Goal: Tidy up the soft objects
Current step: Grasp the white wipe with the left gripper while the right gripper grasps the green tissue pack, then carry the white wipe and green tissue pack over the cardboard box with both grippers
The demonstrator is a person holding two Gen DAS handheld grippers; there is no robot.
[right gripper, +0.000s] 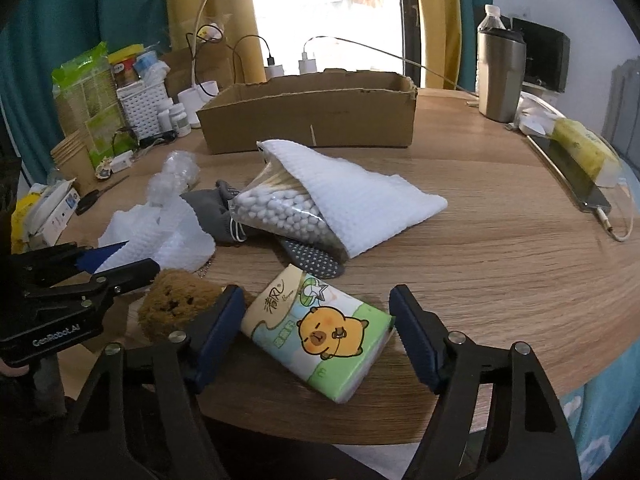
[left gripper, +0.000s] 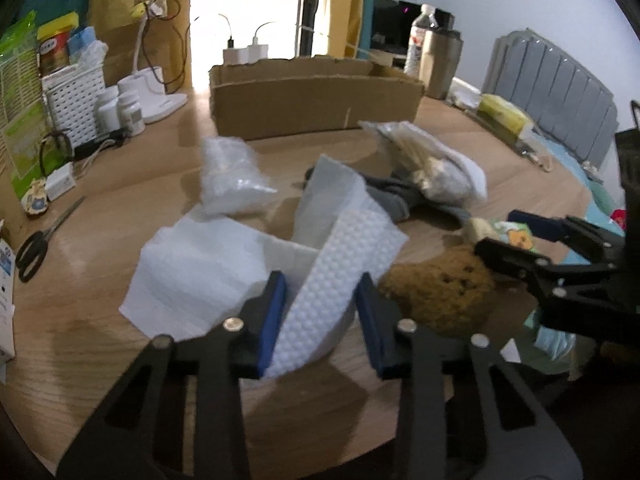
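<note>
1. White embossed foam sheet [left gripper: 320, 280], crumpled and standing up in a fold on the round wooden table [right gripper: 500, 248], sits between the blue pads of the left gripper [left gripper: 320, 320]. The jaws are narrowed around that fold, but a gap shows at the right-hand pad, so I would not call it gripped.
2. Right gripper [right gripper: 316, 332] straddles the small tissue pack printed with an orange cartoon animal [right gripper: 320, 332]. Its jaws stand wide and neither pad touches the pack.
3. Judged from the layout, both pieces belong in the open brown cardboard box [right gripper: 308, 120] at the far side of the table. To do it well, close squarely on the pack's short sides and pinch the foam low on its fold so it does not slip.
4. Brown sponge-like lump [right gripper: 176, 304] lies just beside the pack, between the two grippers, and could get dragged along.
5. On the way to the box lie a clear bag of cotton swabs [right gripper: 280, 208] tucked in a white cloth [right gripper: 360, 192] and a grey sock [right gripper: 216, 208], so lift clear over them.
</note>
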